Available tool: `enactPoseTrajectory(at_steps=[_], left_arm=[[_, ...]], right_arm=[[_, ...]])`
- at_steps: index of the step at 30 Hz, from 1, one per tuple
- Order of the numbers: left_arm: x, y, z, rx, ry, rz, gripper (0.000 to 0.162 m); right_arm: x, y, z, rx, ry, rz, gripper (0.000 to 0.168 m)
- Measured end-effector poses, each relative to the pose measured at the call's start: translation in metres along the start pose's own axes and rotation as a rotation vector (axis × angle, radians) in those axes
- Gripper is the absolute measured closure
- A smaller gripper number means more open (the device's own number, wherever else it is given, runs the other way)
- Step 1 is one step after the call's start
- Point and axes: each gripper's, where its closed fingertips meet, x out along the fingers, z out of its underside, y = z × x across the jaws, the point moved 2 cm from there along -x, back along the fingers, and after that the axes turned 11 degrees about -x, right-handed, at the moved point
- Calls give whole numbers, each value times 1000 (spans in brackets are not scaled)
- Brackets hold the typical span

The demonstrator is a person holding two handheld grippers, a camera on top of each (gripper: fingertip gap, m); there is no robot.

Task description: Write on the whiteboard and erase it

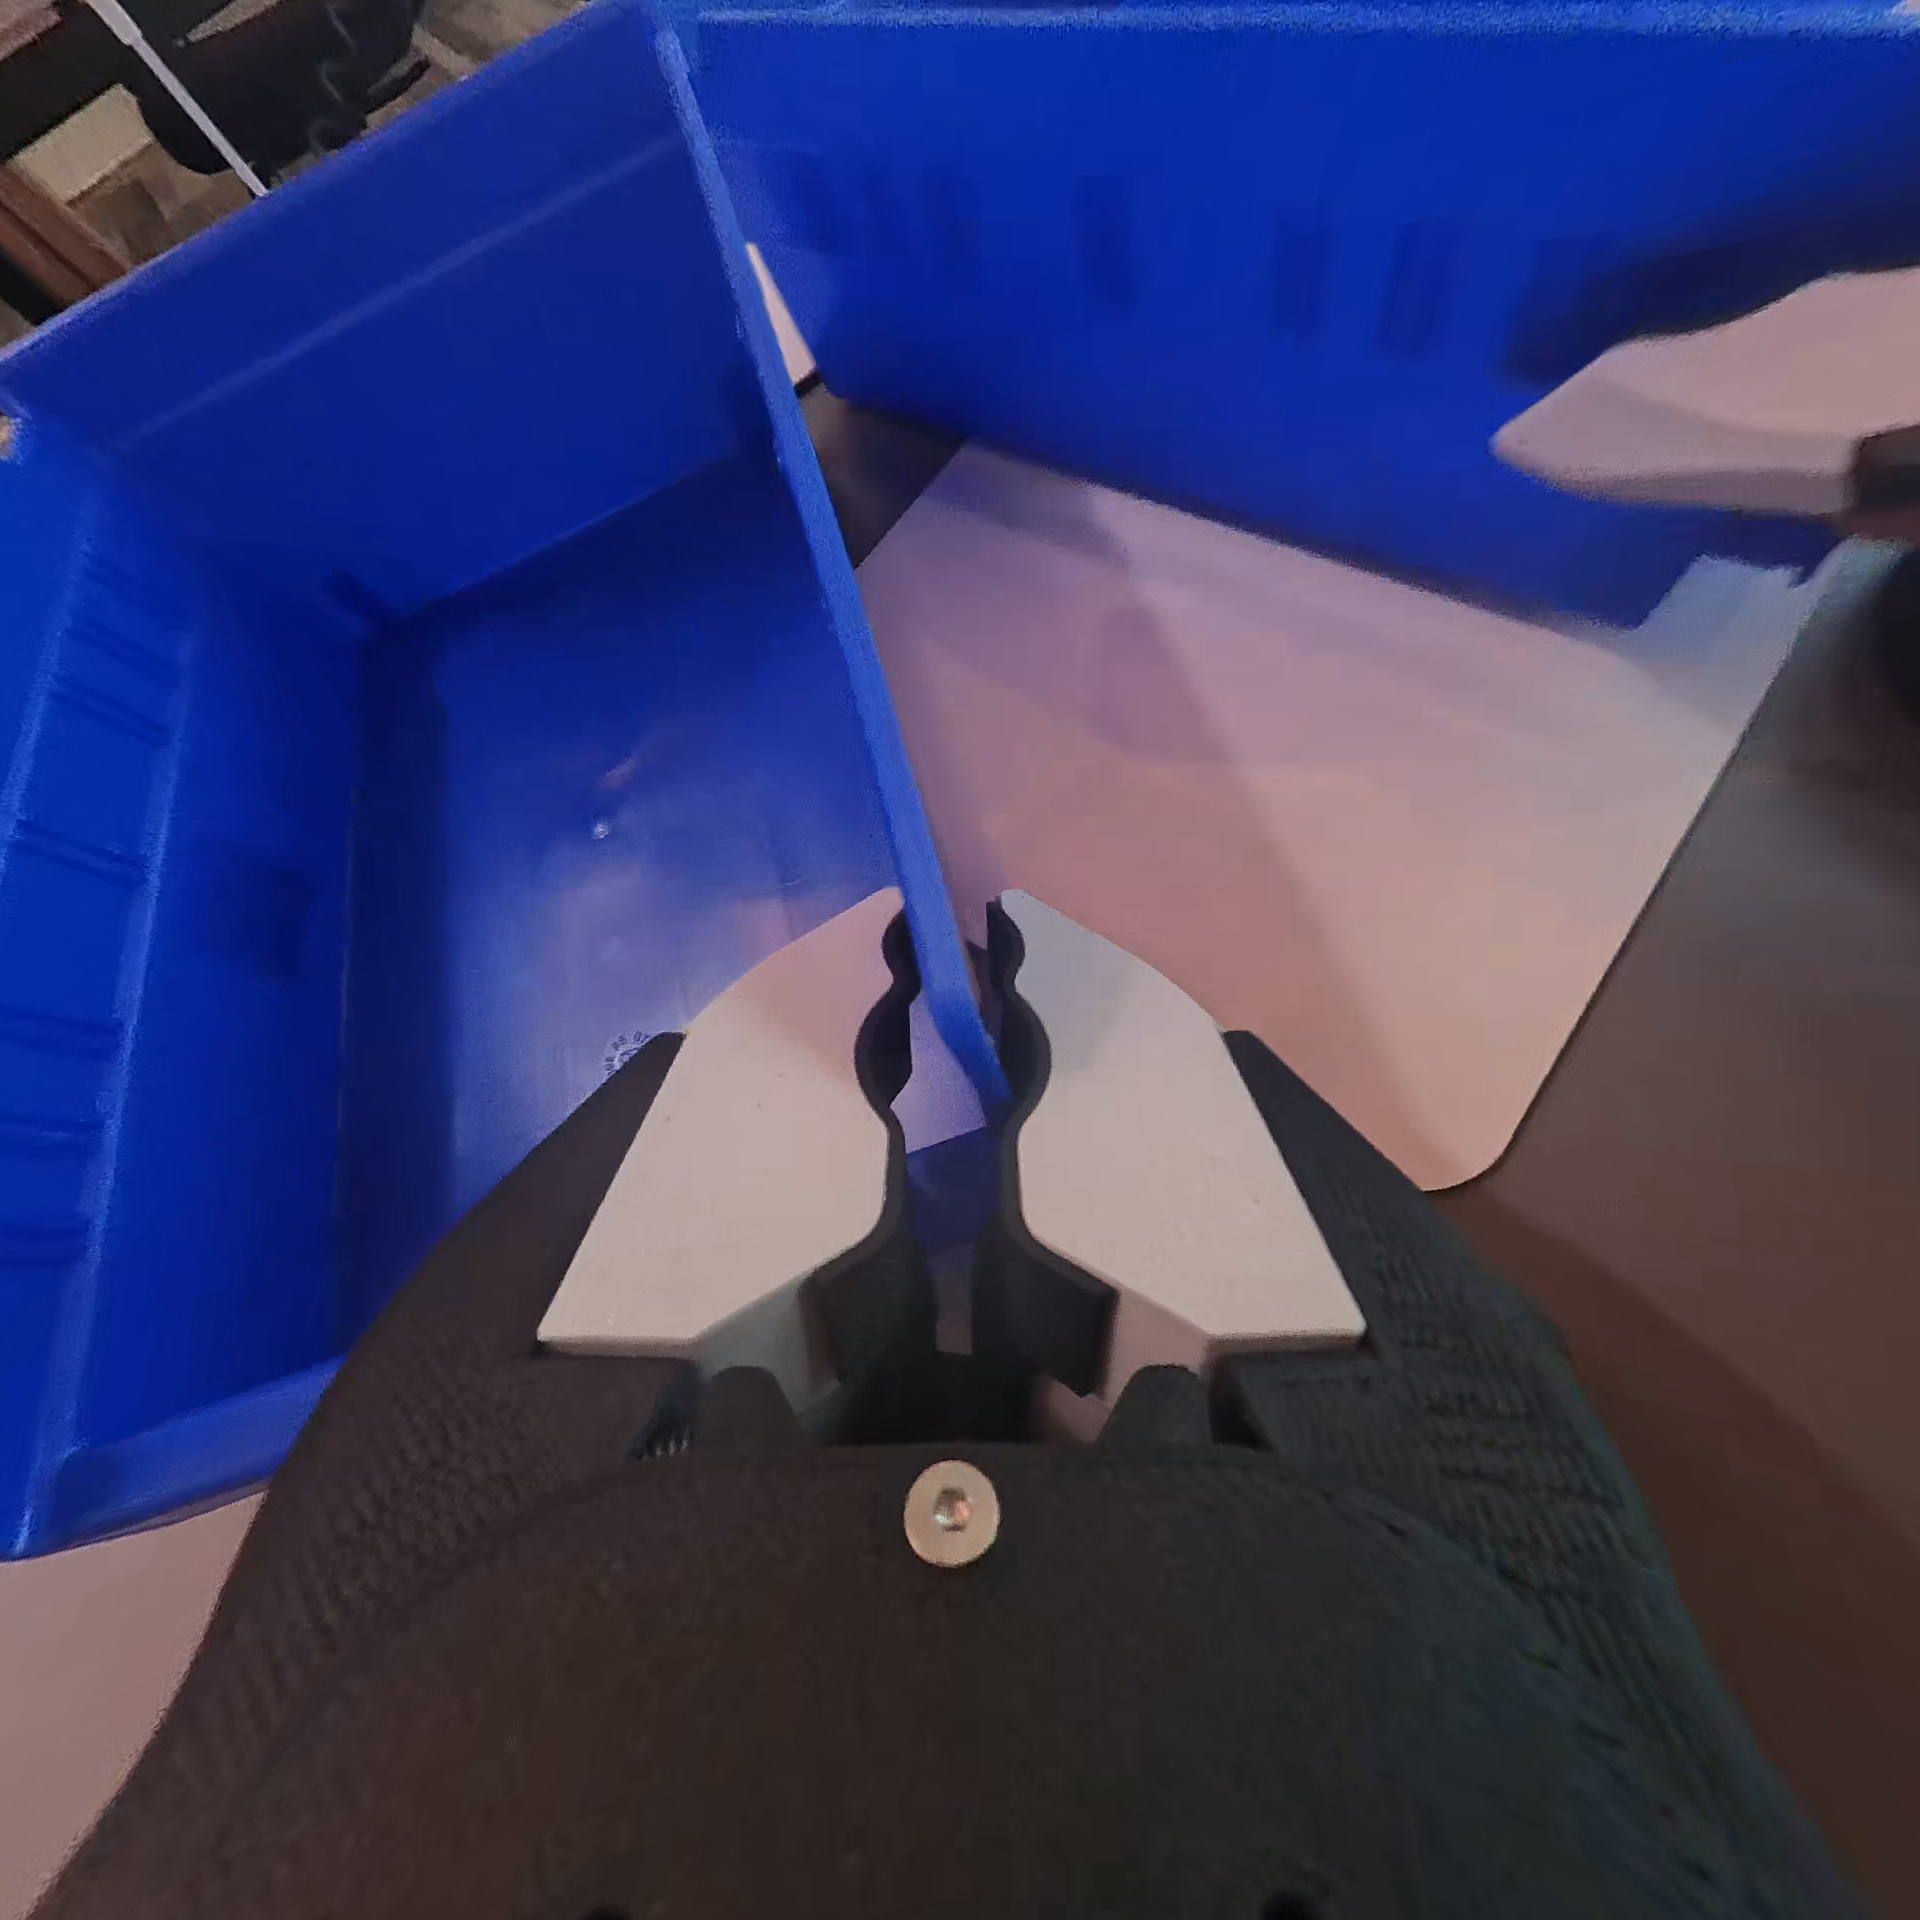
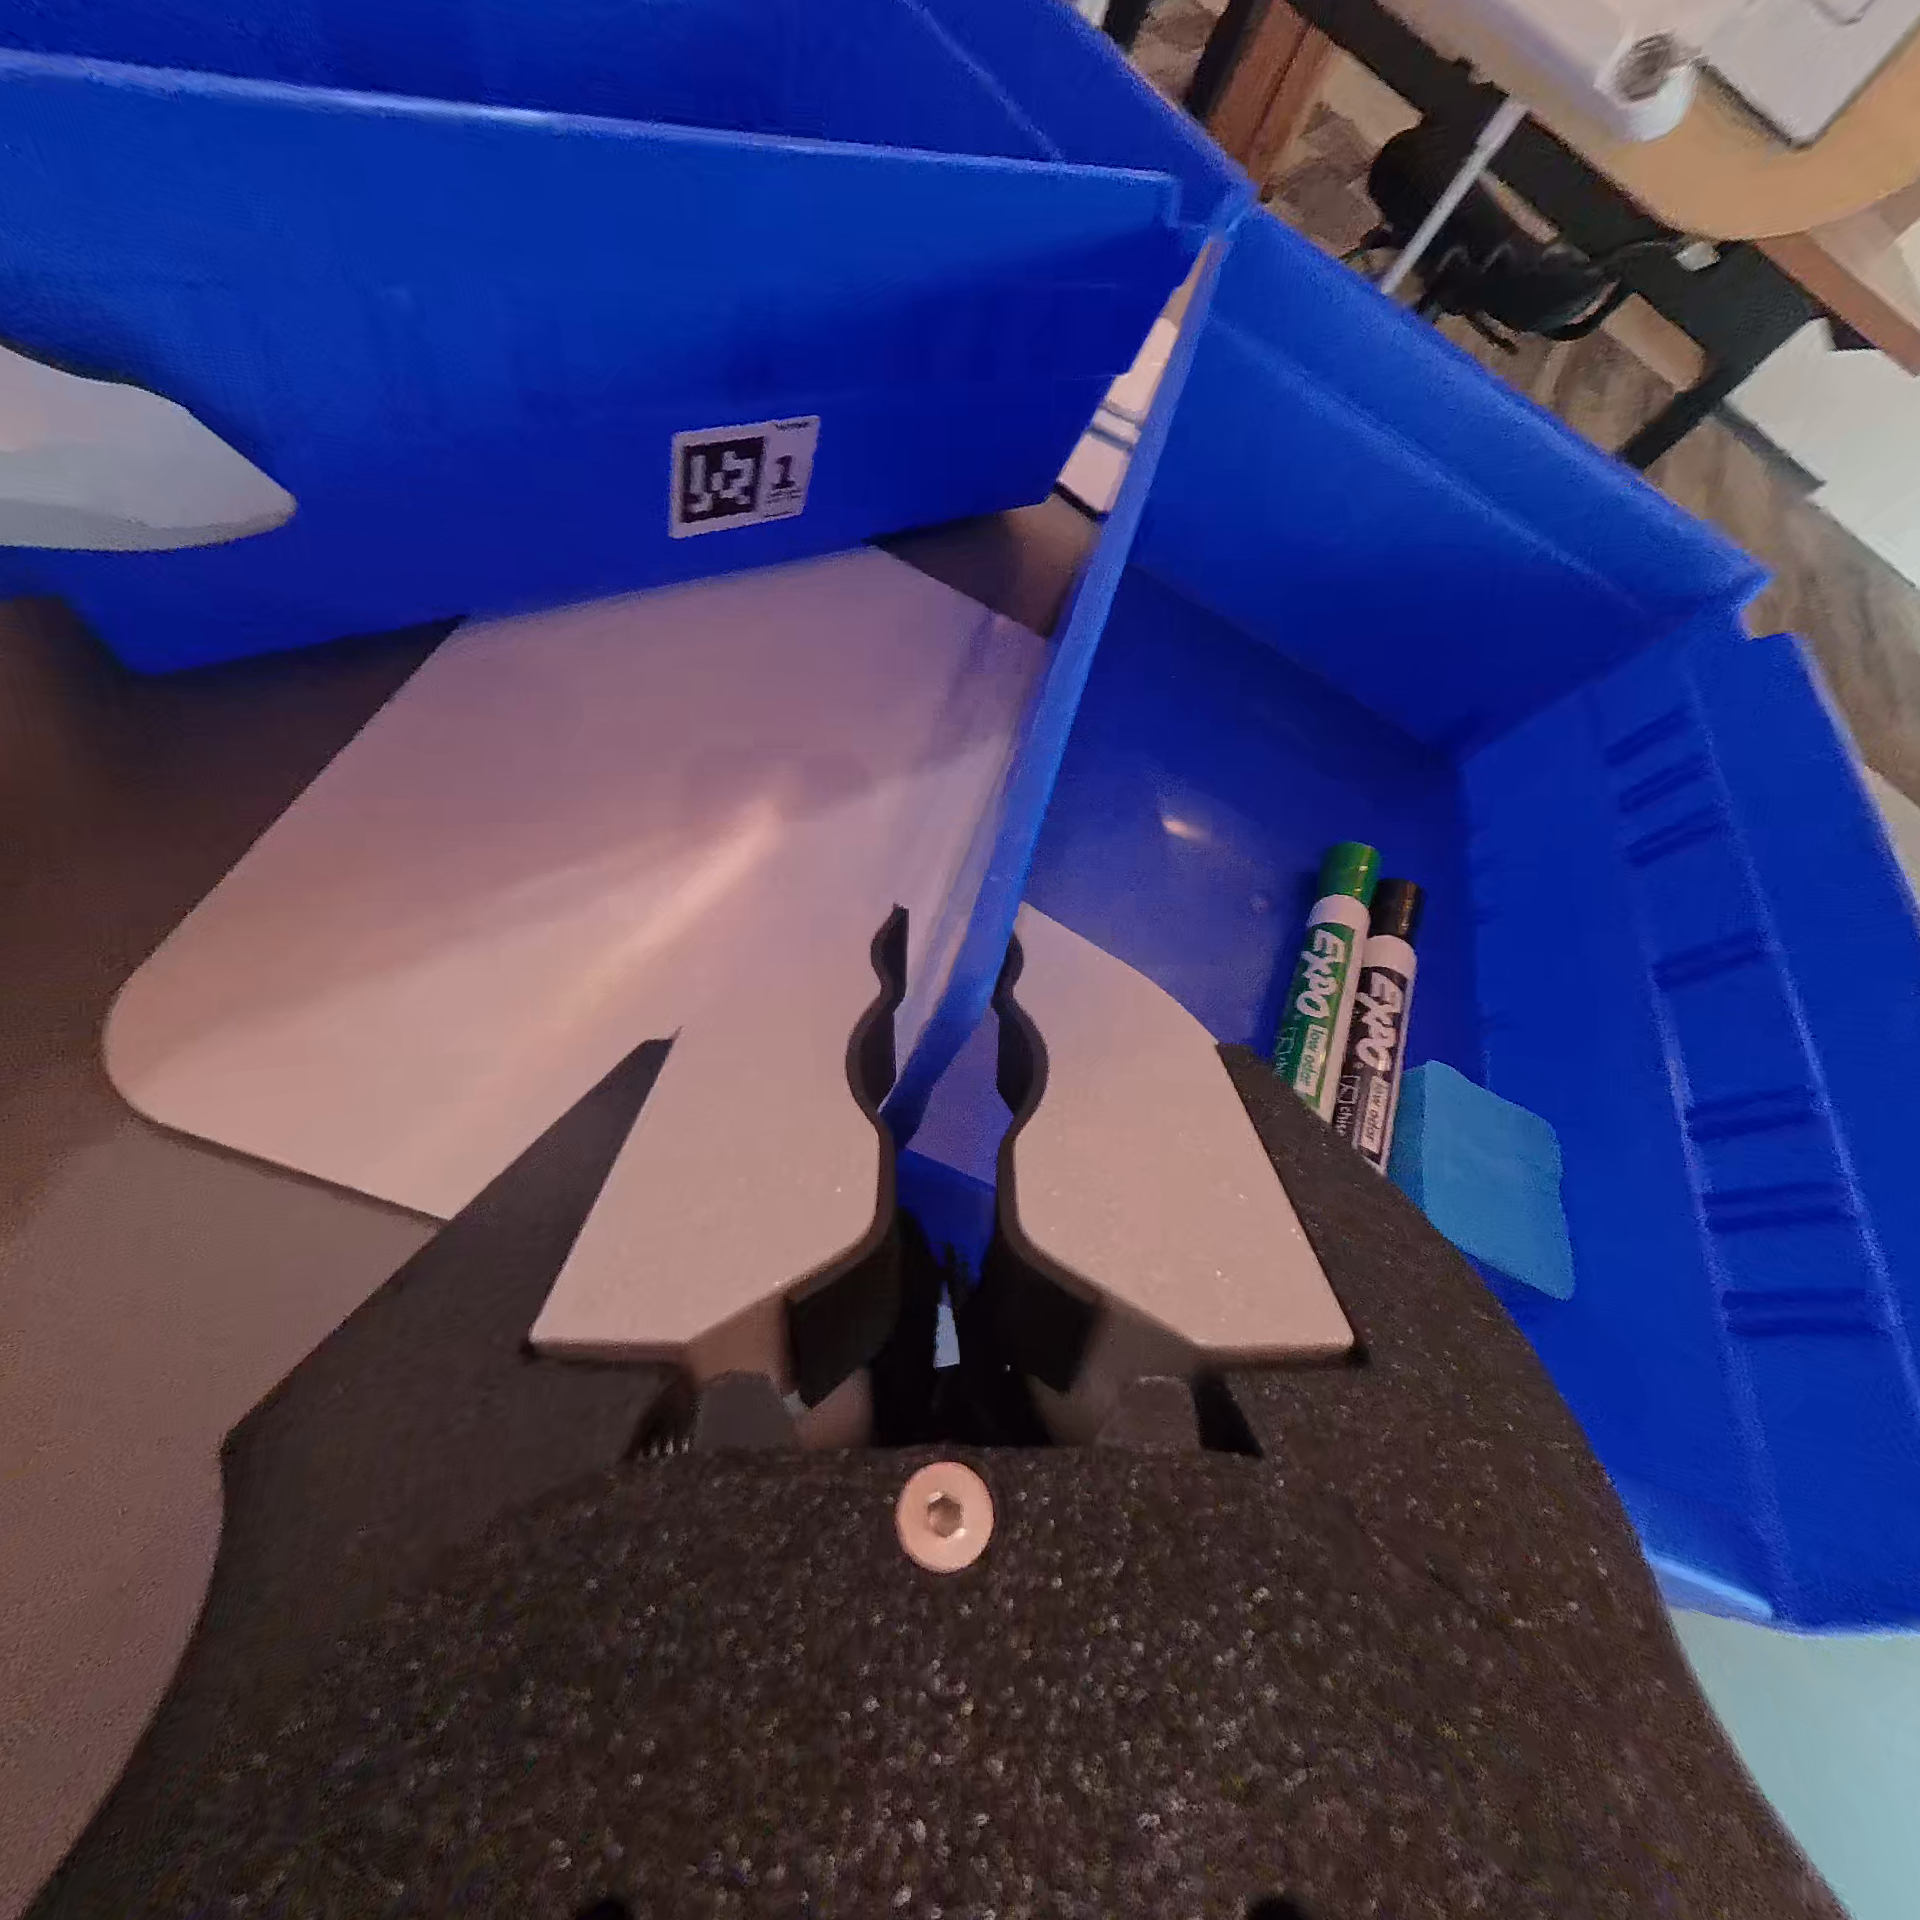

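Observation:
A white whiteboard (image 1: 1299, 831) lies flat on the dark table, also in the right wrist view (image 2: 571, 831); its surface looks blank. My left gripper (image 1: 948, 920) is shut on the right wall of an empty blue bin (image 1: 416, 520) to the board's left. My right gripper (image 2: 954, 930) is shut on the left wall of another blue bin (image 2: 1662, 1039) to the board's right. That bin holds a green marker (image 2: 1325, 977), a black marker (image 2: 1382, 1029) and a blue eraser (image 2: 1481, 1184).
A third, larger blue bin (image 1: 1247, 260) stands behind the board, with a small black-and-white tag sticker (image 2: 743, 476) on its front. Each view shows the other gripper's pale finger (image 1: 1714, 416) (image 2: 125, 468) at its edge. Chairs and table legs stand beyond. Across from one pair of fingers to the other is roughly 15 cm.

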Motion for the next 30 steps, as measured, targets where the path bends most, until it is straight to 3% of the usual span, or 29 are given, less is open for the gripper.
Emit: enactPoseTrajectory(at_steps=[4, 9, 11, 15, 18, 22, 24, 28, 30], left_arm=[[-21, 15, -22, -64, 151, 118, 126], [-62, 51, -64, -149, 433, 318, 91], [-67, 66, -72, -182, 487, 374, 80], [-60, 97, -74, -295, 433, 555, 81], [-43, 109, -72, -295, 380, 559, 80], [-11, 113, -72, -188, 405, 406, 75], [8, 116, -65, -133, 338, 341, 74], [36, 121, -53, -97, 250, 266, 70], [45, 123, -57, -146, 269, 266, 60]], right_arm=[[-4, -14, -20, 106, 136, -124, 120], [-39, -6, -36, 330, 409, -318, 84], [-56, 9, -30, 402, 475, -336, 80], [-91, 45, -7, 355, 584, -231, 80], [-123, 77, 8, 347, 685, -107, 82], [-134, 143, 68, 376, 508, 246, 87], [-129, 160, 94, 335, 396, 329, 86], [-89, 152, 108, 344, 286, 163, 79], [-68, 147, 106, 348, 248, 72, 74]])
